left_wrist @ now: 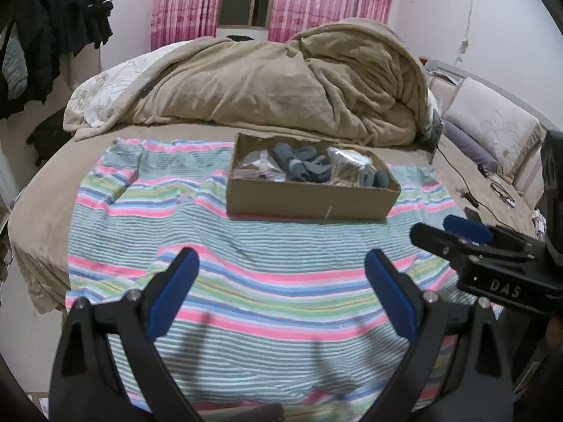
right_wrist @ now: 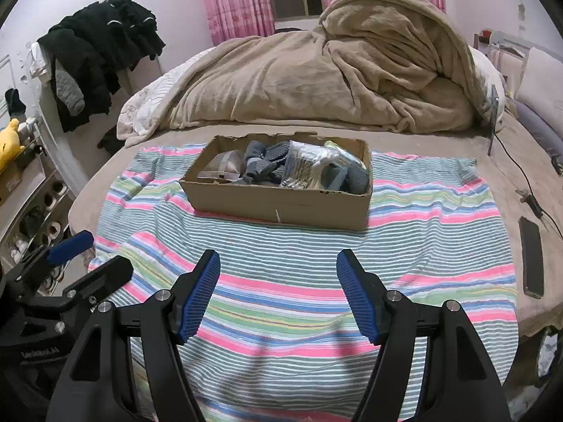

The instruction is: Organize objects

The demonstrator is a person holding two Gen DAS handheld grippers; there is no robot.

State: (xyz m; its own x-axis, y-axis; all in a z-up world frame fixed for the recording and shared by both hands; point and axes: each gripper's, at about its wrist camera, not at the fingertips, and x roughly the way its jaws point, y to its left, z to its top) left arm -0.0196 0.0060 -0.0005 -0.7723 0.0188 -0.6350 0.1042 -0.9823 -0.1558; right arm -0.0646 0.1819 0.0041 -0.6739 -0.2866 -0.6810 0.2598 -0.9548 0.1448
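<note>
I hold both grippers low over the near edge of the bed, side by side. My left gripper (left_wrist: 281, 267) has its jaws spread wide with nothing between them, and my right gripper (right_wrist: 278, 270) is the same, wide apart and empty. Ahead, on the striped cloth (right_wrist: 316, 246) that covers the near half of the bed, a cardboard box (right_wrist: 281, 207) sits toward the cloth's far edge, in front of the heaped blanket (right_wrist: 334, 81). Inside it lie grey socks (right_wrist: 260, 165), a clear plastic bag (right_wrist: 225, 167) at its left end and a packet of cotton swabs (right_wrist: 306, 172). The cloth around the box lies bare. That fits things already gathered into the box, or things waiting to be taken out and sorted; I cannot tell which.
</note>
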